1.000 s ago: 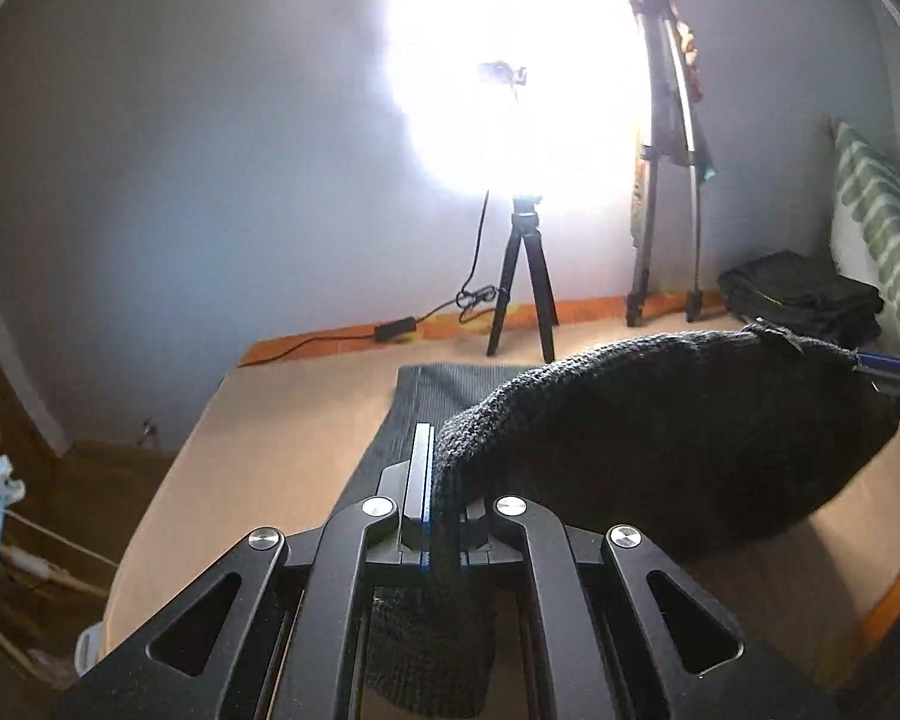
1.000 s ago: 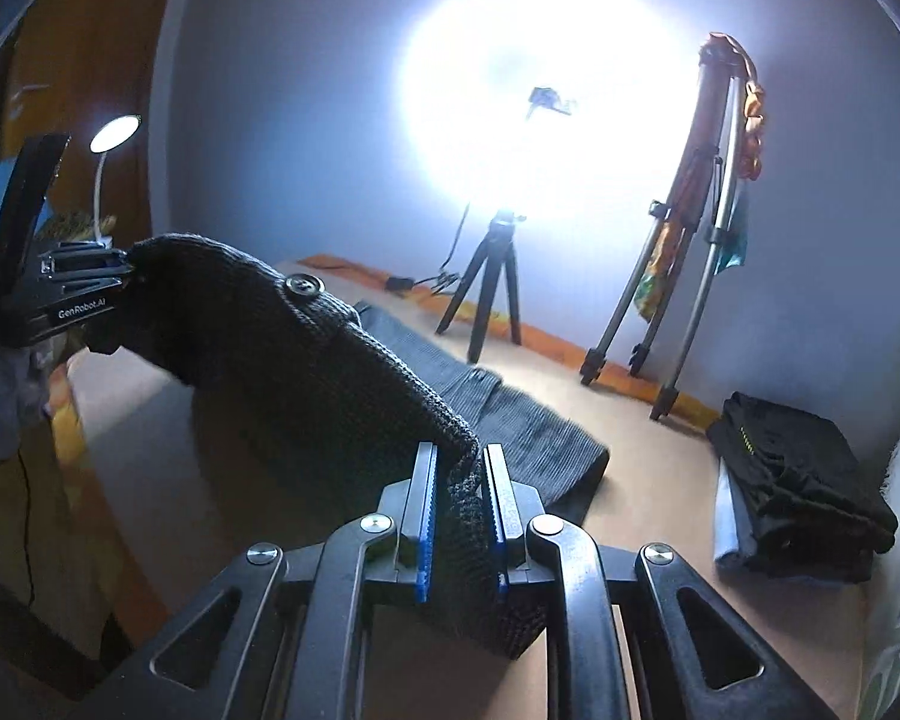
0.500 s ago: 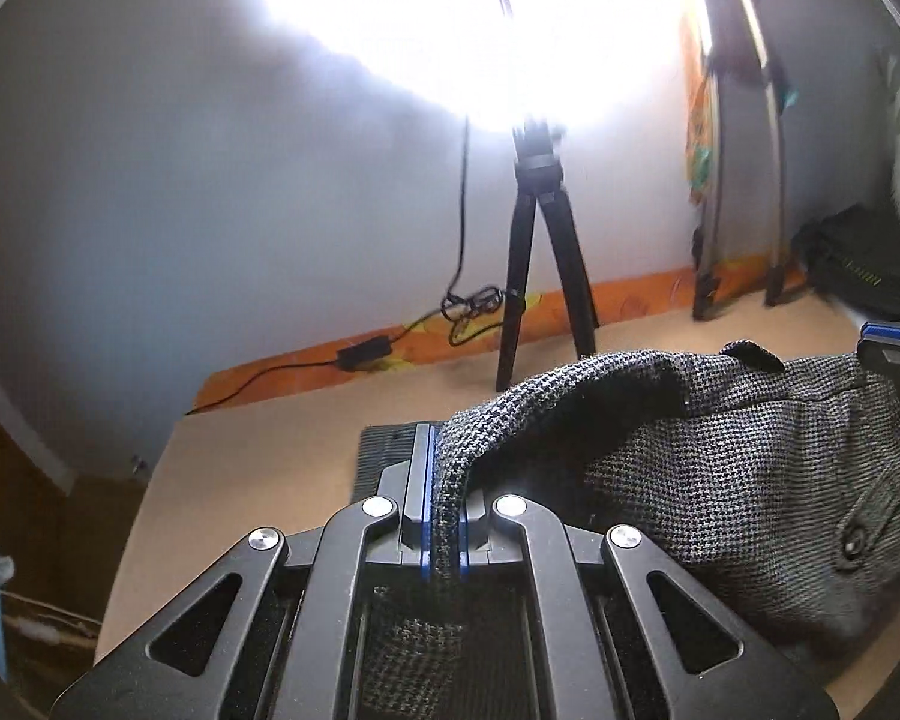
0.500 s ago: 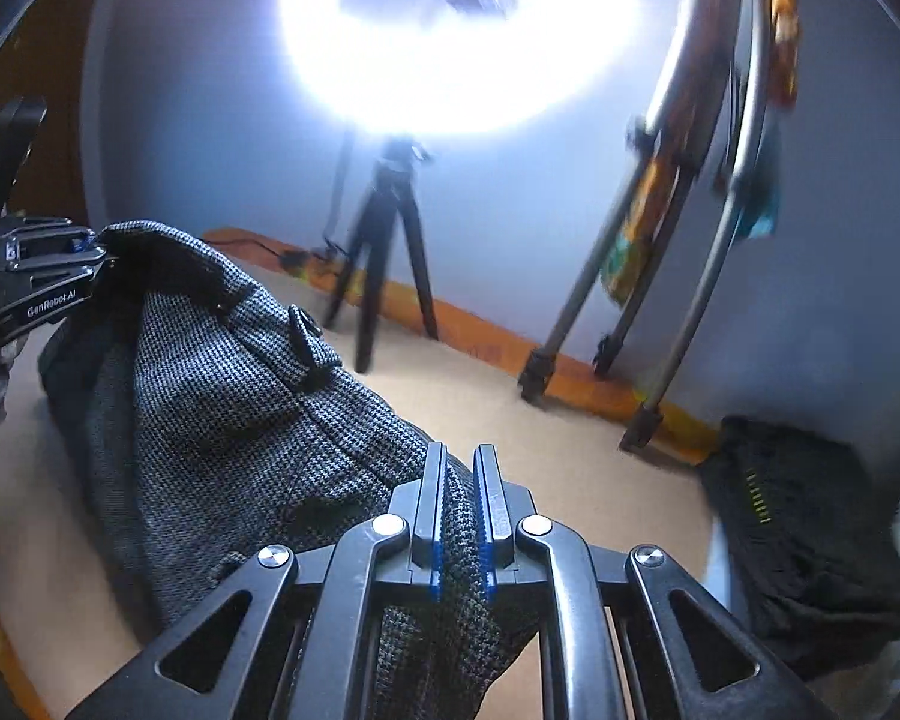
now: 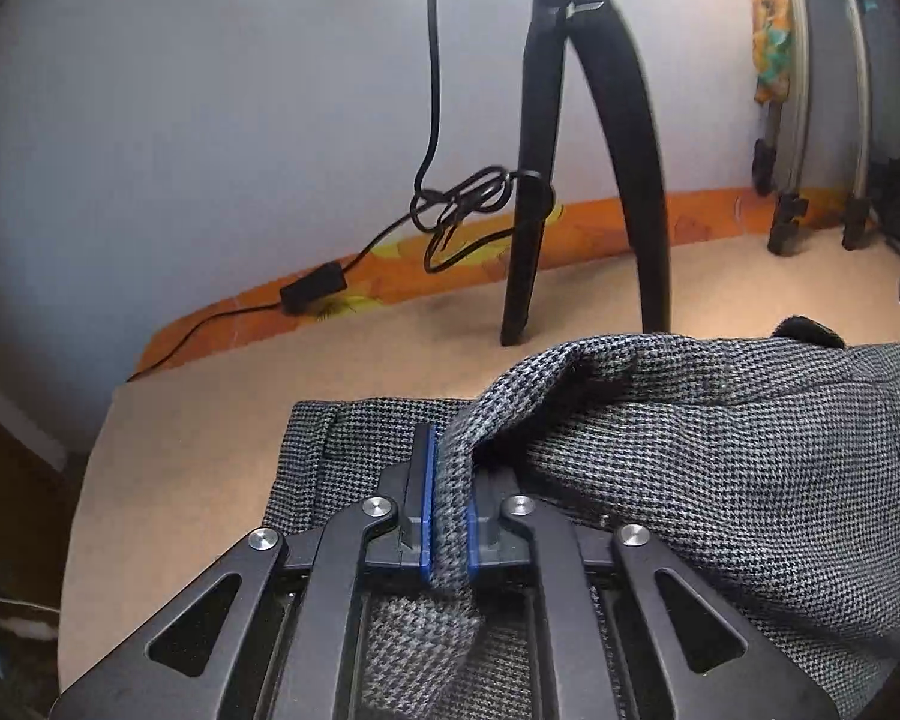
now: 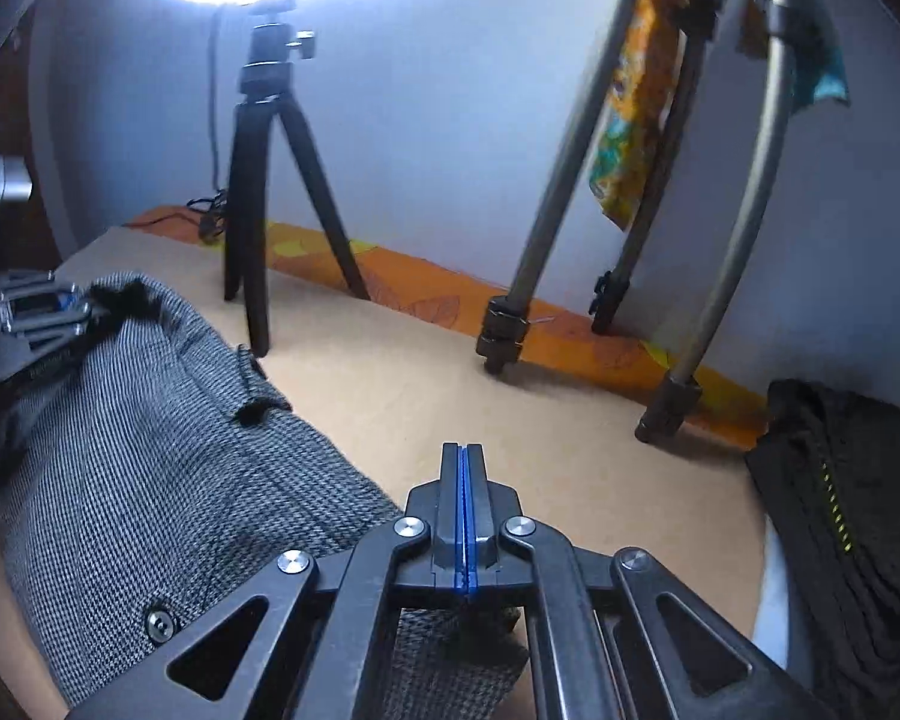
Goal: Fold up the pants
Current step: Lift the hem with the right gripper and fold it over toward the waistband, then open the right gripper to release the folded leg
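Grey houndstooth pants (image 5: 720,468) lie doubled over on the tan surface (image 5: 198,438), their upper half laid over the lower half. My left gripper (image 5: 449,516) is shut on the pants' waistband edge, low over the cloth. In the right wrist view the pants (image 6: 150,480) spread to the left, with a button (image 6: 160,625) near the front. My right gripper (image 6: 463,516) has its jaws pressed together, with pants cloth only under and behind them; whether it still pinches cloth is unclear. The left gripper (image 6: 60,312) shows at the pants' far left corner.
A black lamp tripod (image 5: 570,180) with a coiled cable (image 5: 468,204) stands just beyond the pants. A grey tripod (image 6: 570,180) stands to the right by the wall. A folded black garment (image 6: 840,510) lies at the right. The tan surface ends at left (image 5: 90,480).
Both grippers moved forward and down, carrying the lifted waistband over the lower half of the pants. The hanging cloth now rests flat on the surface. The right jaws closed tighter.
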### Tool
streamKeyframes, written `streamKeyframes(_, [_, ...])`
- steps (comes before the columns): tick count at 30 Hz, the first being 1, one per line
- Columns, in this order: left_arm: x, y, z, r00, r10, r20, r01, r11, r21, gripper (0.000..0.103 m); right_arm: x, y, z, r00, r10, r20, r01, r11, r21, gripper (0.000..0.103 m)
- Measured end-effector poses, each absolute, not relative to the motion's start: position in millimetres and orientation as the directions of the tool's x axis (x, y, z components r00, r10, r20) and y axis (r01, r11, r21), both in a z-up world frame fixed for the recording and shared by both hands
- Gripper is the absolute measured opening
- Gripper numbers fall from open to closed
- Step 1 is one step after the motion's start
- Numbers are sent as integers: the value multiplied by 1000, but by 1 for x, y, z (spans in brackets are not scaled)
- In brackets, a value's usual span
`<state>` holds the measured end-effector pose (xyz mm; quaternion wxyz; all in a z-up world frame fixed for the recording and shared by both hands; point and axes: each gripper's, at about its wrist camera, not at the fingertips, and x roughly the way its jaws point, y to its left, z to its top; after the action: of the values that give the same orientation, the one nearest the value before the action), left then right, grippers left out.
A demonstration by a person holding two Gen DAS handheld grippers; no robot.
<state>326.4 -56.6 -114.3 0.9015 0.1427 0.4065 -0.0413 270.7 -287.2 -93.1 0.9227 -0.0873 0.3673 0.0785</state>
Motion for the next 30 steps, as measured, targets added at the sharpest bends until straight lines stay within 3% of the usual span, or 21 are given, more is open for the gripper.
streamKeyframes(1, [332, -55, -114, 654, 44, -755, 186, 958, 217, 18, 271, -291, -93, 706, 105, -701, -213, 975, -69, 5])
streamKeyframes(2, [335, -50, -111, 654, 51, -755, 169, 963, 211, 31, 269, -297, -93, 692, 137, -708, -217, 976, -24, 11])
streamKeyframes(3, [338, -47, -106, 661, 62, -748, 155, 964, 216, 45, 267, -301, -93, 689, 148, -709, -214, 977, -4, 28])
streamKeyframes(4, [340, -44, -102, 666, 69, -742, 146, 964, 221, 52, 261, -308, -91, 689, 159, -707, -205, 978, 20, 40])
streamKeyframes(5, [342, -39, -98, 663, 69, -746, 147, 964, 220, 63, 257, -314, -90, 691, 166, -703, -197, 980, 37, 41])
streamKeyframes(8, [344, -27, -86, 653, 70, -754, 162, 960, 228, 70, 245, -338, -93, 651, 202, -732, -154, 979, 133, 41])
streamKeyframes(12, [339, -21, -73, 667, 83, -741, 168, 952, 257, 75, 239, -343, -99, 620, 221, -753, -152, 975, 161, 49])
streamKeyframes(15, [346, -22, -74, 647, 108, -754, 187, 937, 295, 75, 239, -333, -104, 598, 244, -764, -184, 969, 165, 47])
streamKeyframes(18, [355, -18, -72, 649, 153, -745, 149, 935, 322, 75, 239, -317, -109, 598, 199, -776, -190, 976, 103, 30])
streamKeyframes(22, [342, 5, -53, 673, 123, -730, 96, 963, 250, 75, 230, -307, -103, 638, 127, -759, -194, 981, 1, 22])
streamKeyframes(30, [247, 48, -41, 701, 85, -708, 72, 979, 189, 75, 226, -305, -91, 726, 44, -687, -123, 990, -66, 17])
